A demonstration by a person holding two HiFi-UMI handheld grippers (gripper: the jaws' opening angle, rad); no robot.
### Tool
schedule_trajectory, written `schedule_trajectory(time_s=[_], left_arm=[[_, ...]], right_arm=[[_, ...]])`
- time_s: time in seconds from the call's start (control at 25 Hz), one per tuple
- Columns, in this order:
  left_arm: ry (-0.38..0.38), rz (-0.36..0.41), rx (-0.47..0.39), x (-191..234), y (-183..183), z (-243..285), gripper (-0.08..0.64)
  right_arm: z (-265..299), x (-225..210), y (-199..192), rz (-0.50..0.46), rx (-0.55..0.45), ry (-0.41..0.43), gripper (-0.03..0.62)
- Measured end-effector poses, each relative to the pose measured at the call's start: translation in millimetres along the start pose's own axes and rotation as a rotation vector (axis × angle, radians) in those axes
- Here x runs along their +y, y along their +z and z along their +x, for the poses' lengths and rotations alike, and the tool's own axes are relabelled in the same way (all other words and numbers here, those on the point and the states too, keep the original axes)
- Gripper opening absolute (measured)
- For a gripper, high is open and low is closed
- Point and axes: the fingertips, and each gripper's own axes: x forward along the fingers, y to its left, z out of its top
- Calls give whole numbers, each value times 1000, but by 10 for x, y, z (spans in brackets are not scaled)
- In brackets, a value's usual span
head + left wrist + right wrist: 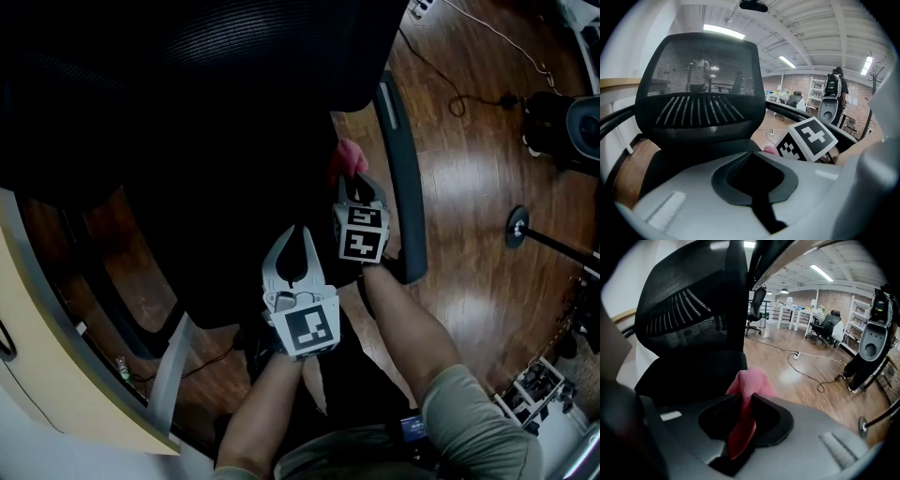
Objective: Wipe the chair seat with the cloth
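A black office chair fills the views: mesh backrest and dark seat. My right gripper is shut on a pink cloth, which sticks out beyond the jaws at the seat's right edge, next to the armrest. My left gripper hangs over the seat just left of the right one, jaws together with nothing in them. From the left gripper view I see the right gripper's marker cube and a bit of the cloth.
Wooden floor with a cable lies to the right, with a round stand foot. A beige desk edge runs along the left. Other office chairs and a person with a backpack are far off.
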Motion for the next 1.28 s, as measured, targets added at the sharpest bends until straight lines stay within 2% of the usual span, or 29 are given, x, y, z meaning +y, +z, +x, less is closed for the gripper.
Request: schedule_trajectory(time_s=[0.2, 0.32, 0.4, 0.6, 0.84, 1.04, 1.2, 1.28], left_arm=[[45, -54, 14, 28, -290, -76, 5], [79, -70, 12, 164, -304, -169, 5], [124, -84, 0, 375, -309, -291, 5], [236, -135, 0, 1089, -271, -868, 5], [345, -151, 15, 1702, -362, -1671, 5], [341, -178, 11, 1921, -519, -1981, 5], [343, -210, 10, 2068, -675, -2179, 5], [350, -214, 17, 2099, -748, -2244, 5]], right_arm=[[-5, 17, -123, 0, -27, 11, 64], [-117, 43, 28, -19, -58, 22, 64], [-214, 232, 167, -47, -92, 60, 64], [-595, 1216, 443, -108, -160, 226, 66], [-1035, 2699, 353, -201, -171, 439, 65], [-1151, 3649, -26, -321, -115, 593, 65], [-1157, 4040, -322, -425, -67, 659, 64], [-1171, 4155, -441, -441, -54, 698, 64]])
